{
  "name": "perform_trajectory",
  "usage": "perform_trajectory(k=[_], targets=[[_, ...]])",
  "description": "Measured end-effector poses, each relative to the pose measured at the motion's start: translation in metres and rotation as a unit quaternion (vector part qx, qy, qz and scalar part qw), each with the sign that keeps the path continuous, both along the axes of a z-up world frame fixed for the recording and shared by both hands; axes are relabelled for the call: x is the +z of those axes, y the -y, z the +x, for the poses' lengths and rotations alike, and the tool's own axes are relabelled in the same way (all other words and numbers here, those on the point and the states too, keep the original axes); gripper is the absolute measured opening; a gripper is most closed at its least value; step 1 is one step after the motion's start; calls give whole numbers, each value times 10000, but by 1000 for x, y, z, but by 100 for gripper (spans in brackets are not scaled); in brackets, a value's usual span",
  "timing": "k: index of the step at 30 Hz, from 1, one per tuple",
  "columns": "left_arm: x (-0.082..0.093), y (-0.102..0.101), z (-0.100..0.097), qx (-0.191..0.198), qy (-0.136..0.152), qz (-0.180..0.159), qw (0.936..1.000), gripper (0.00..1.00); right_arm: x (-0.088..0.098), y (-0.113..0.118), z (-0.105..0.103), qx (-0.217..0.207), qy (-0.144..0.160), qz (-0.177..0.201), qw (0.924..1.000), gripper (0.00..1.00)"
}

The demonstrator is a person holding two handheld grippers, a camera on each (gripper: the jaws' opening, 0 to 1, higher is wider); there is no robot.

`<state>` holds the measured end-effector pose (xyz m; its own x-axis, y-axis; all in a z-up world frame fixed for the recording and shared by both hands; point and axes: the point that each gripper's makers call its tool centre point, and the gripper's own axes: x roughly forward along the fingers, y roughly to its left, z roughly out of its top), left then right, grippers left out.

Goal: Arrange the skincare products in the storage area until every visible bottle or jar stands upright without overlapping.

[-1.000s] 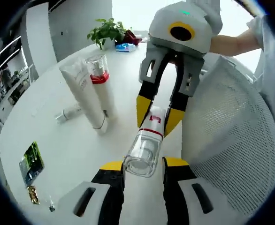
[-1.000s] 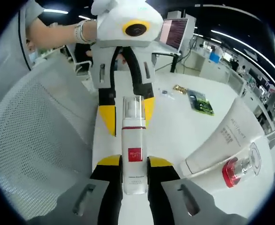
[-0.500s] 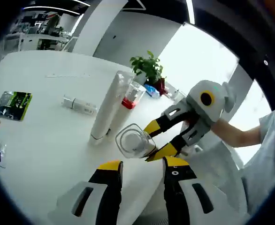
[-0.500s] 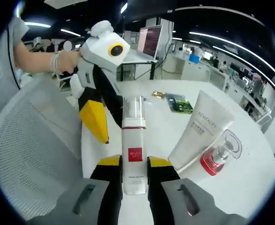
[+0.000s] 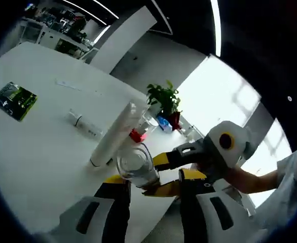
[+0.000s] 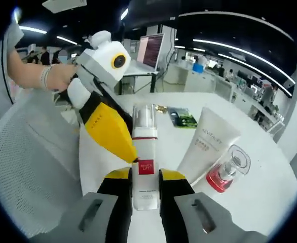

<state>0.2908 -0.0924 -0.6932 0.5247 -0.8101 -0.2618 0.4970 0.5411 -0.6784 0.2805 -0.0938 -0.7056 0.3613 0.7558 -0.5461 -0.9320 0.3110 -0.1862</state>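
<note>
While right tongs (image 6: 146, 185) clench the bottle (image 6: 145, 162) cap-forward along their length, left tongs (image 5: 151, 190) released

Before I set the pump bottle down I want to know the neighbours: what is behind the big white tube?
Beside and partly behind the white tube lies a red-collared clear-capped bottle, both on the table. The tube covers the bottle's lower body. The right gripper holds the pump bottle.
</note>
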Motion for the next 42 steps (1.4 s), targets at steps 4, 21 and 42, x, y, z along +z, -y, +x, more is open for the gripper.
perform_trajectory(k=[4,21,42], targets=[[1,10,0,228,-9,33,9997,27,5,-8,-2,29,93,47,9999,19],[9,6,3,387,135,159,9990,19,6,-7,3,-6,456,-71,9989,22],[-40,-4,-12,-1189,1527,3126,9300,19,23,-9,-13,-33,-203,649,9977,27]])
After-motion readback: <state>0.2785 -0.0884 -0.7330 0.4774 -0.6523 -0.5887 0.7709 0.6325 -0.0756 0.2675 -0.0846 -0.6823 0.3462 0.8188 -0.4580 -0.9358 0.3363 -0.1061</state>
